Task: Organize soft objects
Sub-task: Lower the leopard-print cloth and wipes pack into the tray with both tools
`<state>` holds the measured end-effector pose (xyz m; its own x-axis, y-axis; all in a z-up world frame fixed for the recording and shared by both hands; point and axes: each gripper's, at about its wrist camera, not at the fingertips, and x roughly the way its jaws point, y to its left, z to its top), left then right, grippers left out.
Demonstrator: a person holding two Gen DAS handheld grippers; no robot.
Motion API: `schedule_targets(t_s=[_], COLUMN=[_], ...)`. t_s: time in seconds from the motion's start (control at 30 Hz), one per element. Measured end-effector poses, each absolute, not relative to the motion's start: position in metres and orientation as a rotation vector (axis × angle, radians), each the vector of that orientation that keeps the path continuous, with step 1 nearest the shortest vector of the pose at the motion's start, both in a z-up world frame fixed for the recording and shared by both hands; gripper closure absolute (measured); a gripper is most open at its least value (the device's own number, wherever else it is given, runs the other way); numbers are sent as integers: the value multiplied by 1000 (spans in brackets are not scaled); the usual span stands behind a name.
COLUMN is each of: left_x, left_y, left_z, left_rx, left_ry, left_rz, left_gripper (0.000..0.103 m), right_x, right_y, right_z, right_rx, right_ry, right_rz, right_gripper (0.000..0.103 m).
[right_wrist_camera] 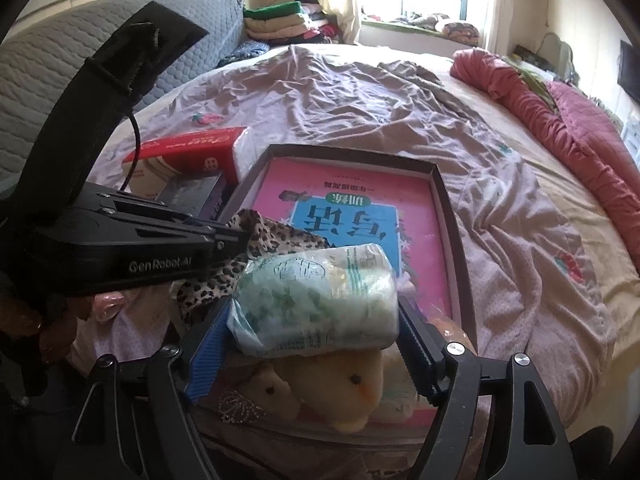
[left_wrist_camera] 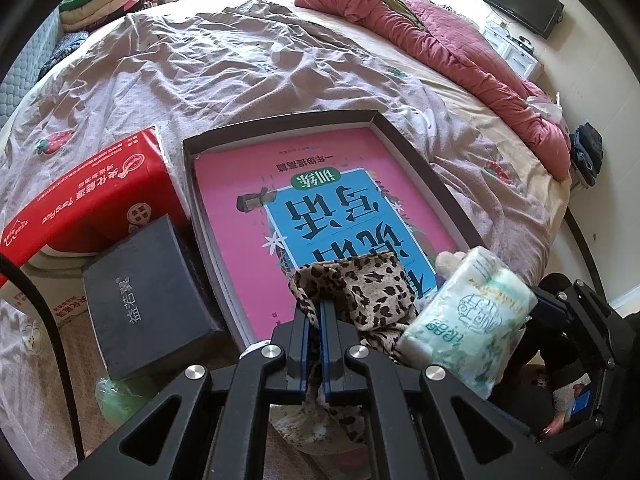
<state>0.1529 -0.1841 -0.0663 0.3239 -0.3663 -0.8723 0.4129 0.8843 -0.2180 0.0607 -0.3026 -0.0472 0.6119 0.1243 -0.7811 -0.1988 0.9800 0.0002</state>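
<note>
The cloth [left_wrist_camera: 352, 292] is pinched between the nearly closed jaws of the left gripper [left_wrist_camera: 316, 320]. The tissue pack [right_wrist_camera: 316, 300] is clamped between the right gripper [right_wrist_camera: 316, 344] jaws, above the tray [right_wrist_camera: 450, 216]. Either could be dropped outside it if grip slackens.
</note>
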Motion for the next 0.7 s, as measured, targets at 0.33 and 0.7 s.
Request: schedule_targets(t_s=[0.33, 0.7], left_x=[151, 151], left_y=[-187, -189], left_z=[-65, -64], left_rx=[48, 43], left_ry=[1131, 1142], left_rz=[-506, -520], left_gripper=[99, 83], right_x=[58, 62], right_y=[-315, -315], right_z=[-44, -46], right_rx=[-67, -51], right_ry=[888, 902], right_rz=[128, 108], right_gripper=[24, 24])
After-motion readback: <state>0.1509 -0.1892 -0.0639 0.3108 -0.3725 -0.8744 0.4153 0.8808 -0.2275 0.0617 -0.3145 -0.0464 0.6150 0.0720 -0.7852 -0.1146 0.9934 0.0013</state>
